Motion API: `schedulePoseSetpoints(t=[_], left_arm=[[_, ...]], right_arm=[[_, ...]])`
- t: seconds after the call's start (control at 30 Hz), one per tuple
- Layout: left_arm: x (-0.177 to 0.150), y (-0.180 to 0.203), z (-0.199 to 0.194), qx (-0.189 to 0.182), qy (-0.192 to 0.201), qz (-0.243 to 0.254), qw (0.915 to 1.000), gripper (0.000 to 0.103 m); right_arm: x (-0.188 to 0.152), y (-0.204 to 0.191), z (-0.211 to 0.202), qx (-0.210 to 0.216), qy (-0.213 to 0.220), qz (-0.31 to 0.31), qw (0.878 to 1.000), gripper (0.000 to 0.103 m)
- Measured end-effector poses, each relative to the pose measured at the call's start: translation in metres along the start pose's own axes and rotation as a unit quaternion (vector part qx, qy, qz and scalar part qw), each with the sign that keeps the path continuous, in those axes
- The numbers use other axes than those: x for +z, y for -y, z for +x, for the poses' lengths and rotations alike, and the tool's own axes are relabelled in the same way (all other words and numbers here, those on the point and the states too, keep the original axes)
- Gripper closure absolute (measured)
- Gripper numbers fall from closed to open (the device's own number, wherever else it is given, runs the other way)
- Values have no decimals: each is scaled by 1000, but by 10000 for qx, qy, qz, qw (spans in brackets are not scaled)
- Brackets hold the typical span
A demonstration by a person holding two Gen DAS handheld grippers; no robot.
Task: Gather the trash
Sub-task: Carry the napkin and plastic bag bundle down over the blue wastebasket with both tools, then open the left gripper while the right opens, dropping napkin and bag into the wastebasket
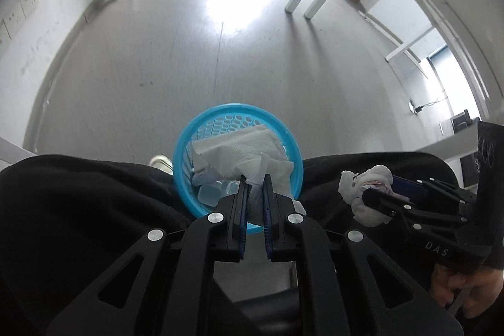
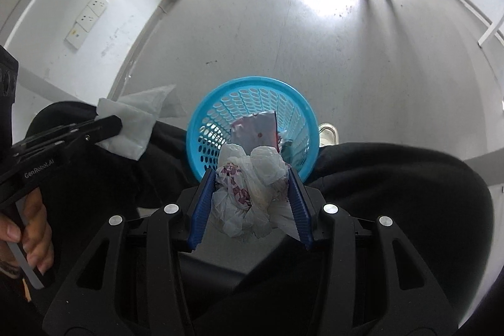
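While both tongs hang over the blue basket [image 2: 252, 90] on the floor, left tongs [image 1: 255, 178] are clamped on a white tissue [image 1: 239, 153] and right tongs [image 2: 252, 175] grip a crumpled plastic bag [image 2: 252, 181]. Step: drop-off. Next: open over the rim.

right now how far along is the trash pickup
Done: a foil wrapper already lies in the blue basket. In hand: the left gripper pinches a white tissue, the right gripper grips a crumpled plastic bag. Left: dropping both in.

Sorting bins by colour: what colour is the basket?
Bright blue basket, clearest in the right wrist view.
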State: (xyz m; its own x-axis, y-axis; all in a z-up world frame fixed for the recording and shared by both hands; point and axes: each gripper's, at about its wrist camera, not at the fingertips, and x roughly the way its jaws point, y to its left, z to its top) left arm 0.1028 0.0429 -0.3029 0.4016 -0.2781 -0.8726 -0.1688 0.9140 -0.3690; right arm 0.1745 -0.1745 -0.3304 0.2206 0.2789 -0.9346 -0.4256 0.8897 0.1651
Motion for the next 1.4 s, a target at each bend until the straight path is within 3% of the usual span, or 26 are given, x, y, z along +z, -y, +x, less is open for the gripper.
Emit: schedulePoseSetpoints(t=[0.37,0.57,1.13,1.4], left_arm=[[28,-21,58,-220,-565,-624,9962,95],[39,-38,90,-223,-979,-1119,9886,95],[58,-44,176,-34,-1913,-1436,9710,95],[61,-51,202,63,-2173,-1631,9624,95]], right_arm=[[29,11,61,26,-567,205,9982,60],[39,16,91,39,-908,268,9955,60],[51,44,192,-65,-2053,851,9750,59],[48,53,217,-76,-2271,1078,9679,59]])
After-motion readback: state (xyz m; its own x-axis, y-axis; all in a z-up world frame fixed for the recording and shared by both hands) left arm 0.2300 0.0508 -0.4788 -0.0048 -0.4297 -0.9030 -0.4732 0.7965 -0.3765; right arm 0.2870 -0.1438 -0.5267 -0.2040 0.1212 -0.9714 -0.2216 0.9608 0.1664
